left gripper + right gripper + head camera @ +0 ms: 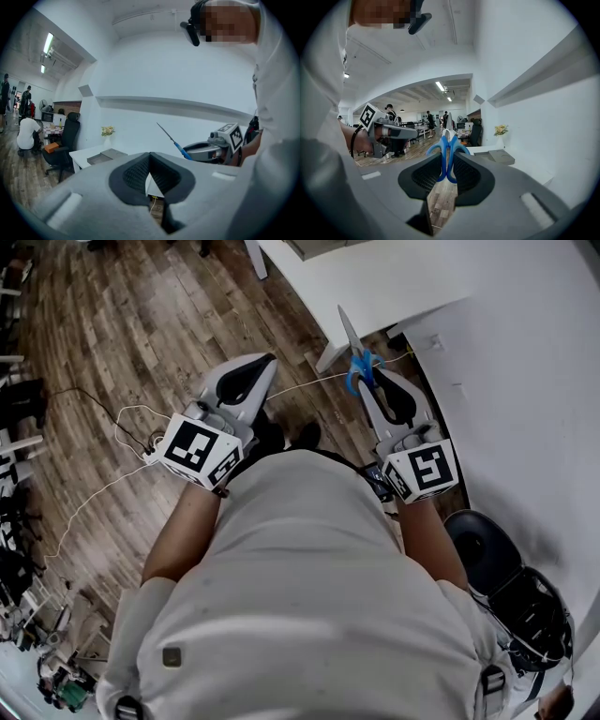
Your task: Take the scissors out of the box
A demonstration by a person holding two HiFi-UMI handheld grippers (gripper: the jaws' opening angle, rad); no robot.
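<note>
My right gripper (446,159) jaws pinch the scissors (349,331) by their round blue plastic loops. My left gripper (150,159) jaws are pressed together.

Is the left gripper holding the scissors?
No, the scissors are clamped in the right gripper; the left gripper holds nothing.

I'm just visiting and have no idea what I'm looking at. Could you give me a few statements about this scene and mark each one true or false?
1. The right claw grips blue-handled scissors. True.
2. The left claw holds something as well. False: its jaws are together with nothing between them.
3. The floor is made of wooden planks. True.
4. The scissors lie on the white table. False: they are held in the air, blades pointing away from the person.
</note>
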